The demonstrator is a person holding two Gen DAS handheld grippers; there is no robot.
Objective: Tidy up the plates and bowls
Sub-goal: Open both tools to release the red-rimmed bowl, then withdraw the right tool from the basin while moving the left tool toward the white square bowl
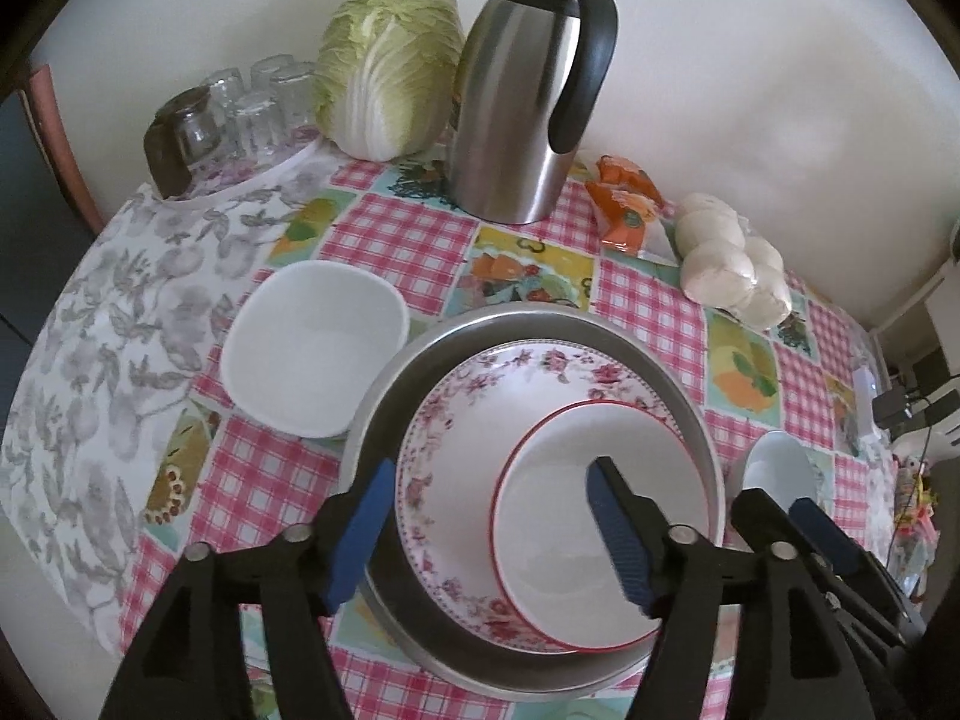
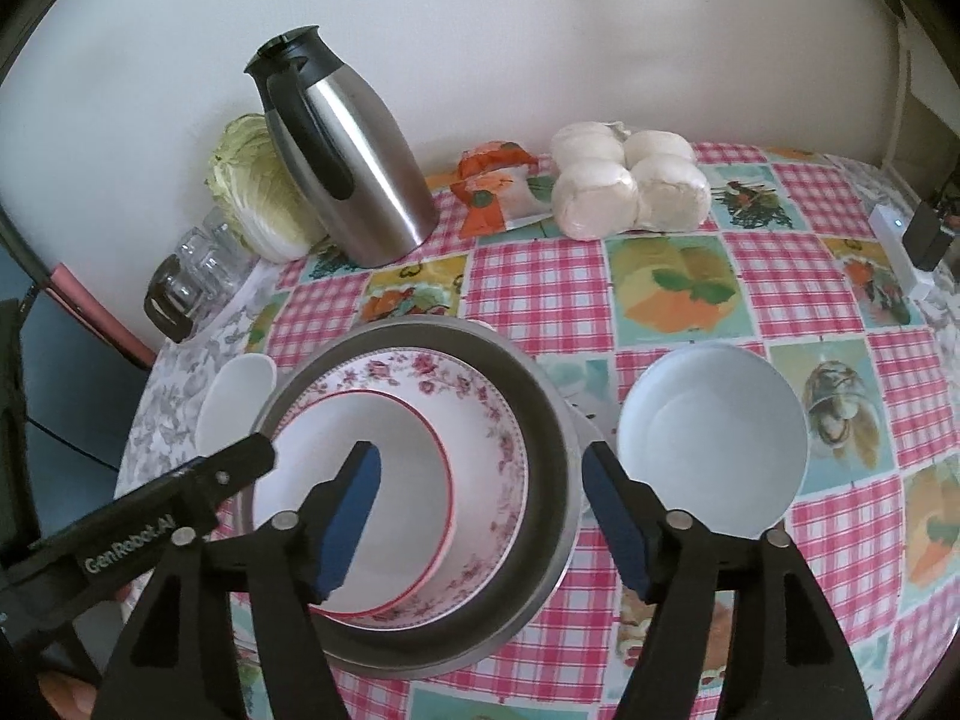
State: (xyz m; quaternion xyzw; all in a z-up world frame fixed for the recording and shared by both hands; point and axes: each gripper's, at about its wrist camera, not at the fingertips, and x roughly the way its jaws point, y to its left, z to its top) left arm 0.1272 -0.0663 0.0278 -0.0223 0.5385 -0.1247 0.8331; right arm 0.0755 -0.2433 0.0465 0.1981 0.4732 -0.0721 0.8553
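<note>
Your left gripper (image 1: 492,531) hangs wide open, holding nothing, over the stack; your right gripper (image 2: 480,519) beside it, equally spread and empty, straddles the right rim of the round grey metal pan (image 2: 540,420). Left of the pan sits one square white bowl (image 1: 312,348); inside it lie one pink floral plate (image 1: 456,420) and one red-rimmed white plate (image 1: 558,516), off-centre toward you. Right stands one pale blue round bowl (image 2: 714,444). Two plates, two bowls, one pan. Lowering carelessly could clip that rim, and the offset top plate may slide.
</note>
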